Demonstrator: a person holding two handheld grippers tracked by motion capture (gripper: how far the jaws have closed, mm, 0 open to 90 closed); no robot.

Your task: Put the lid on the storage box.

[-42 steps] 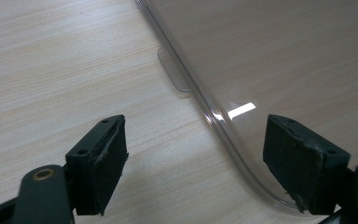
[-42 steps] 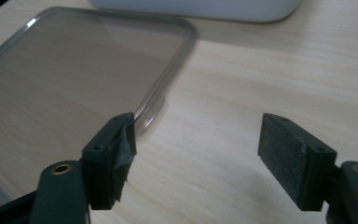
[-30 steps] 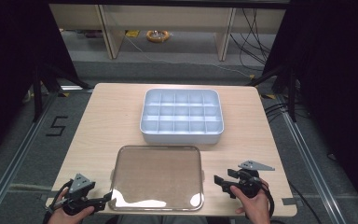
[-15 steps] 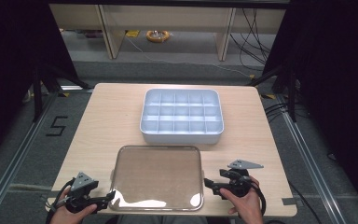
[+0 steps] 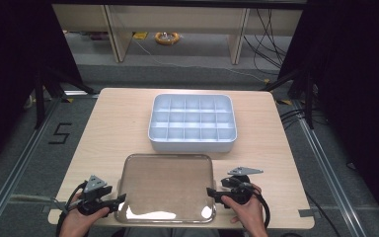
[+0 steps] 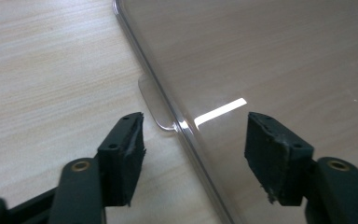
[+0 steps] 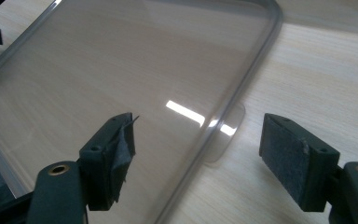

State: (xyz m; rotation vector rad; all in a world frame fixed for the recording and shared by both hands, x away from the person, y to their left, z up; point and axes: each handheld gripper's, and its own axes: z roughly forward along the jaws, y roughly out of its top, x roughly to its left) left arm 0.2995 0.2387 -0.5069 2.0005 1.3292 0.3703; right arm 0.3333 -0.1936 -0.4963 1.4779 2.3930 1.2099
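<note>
In the high view, a clear lid is seen lying flat on the wooden table, just in front of the grey compartment tray. The left gripper is held at the lid's left edge and the right gripper at its right edge, each in a hand. In the left gripper view, the lid's rim and a small clear tab are framed between the jaws, which have just been closing yet are seen apart, with no pad pressed on the lid. In the right gripper view, the lid's rim and another tab are likewise straddled; those jaws have also just been closing and are seen apart, clear of the lid.
</note>
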